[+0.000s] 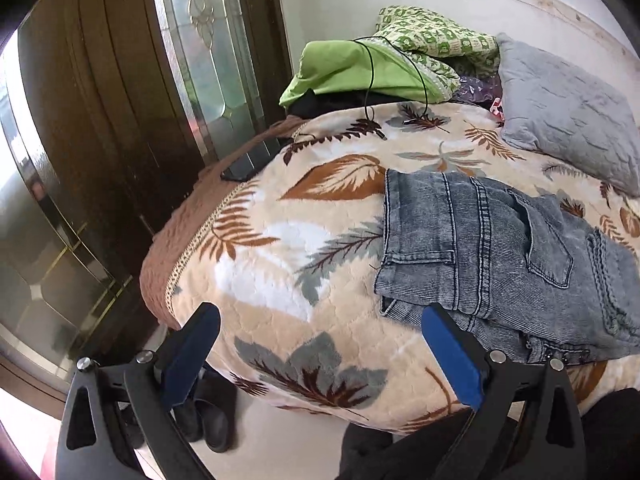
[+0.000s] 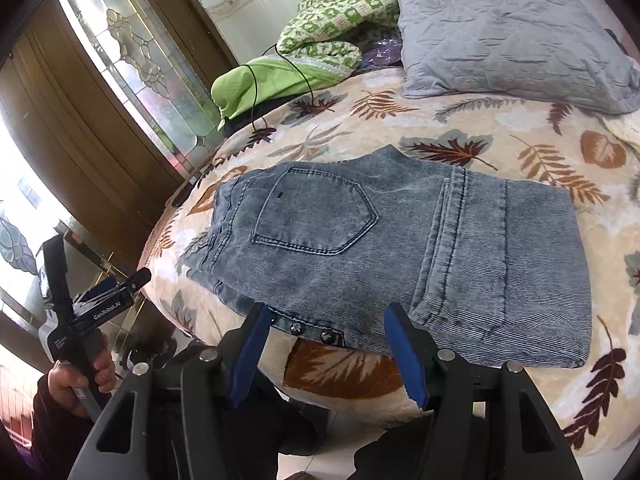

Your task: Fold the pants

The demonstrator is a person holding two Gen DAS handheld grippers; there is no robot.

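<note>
Folded grey-blue denim pants (image 2: 400,248) lie on the leaf-patterned blanket (image 2: 460,148) near the bed's front edge, back pocket up. The right gripper (image 2: 326,314) is open, its blue fingers standing at the pants' near edge by the metal buttons, with nothing pressed between them. In the left wrist view the pants (image 1: 500,248) lie to the right. The left gripper (image 1: 320,316) is open over bare blanket (image 1: 280,240), its right finger close to the pants' near corner. The left gripper (image 2: 132,280) also shows at the left of the right wrist view, held in a hand (image 2: 76,380).
A grey pillow (image 2: 512,36) and green bedding (image 2: 320,36) with a black cable (image 2: 256,84) lie at the bed's far side. A dark phone (image 1: 252,164) rests at the left bed edge. A wooden door with glass panels (image 1: 120,120) stands left. Black shoes (image 1: 208,420) sit on the floor.
</note>
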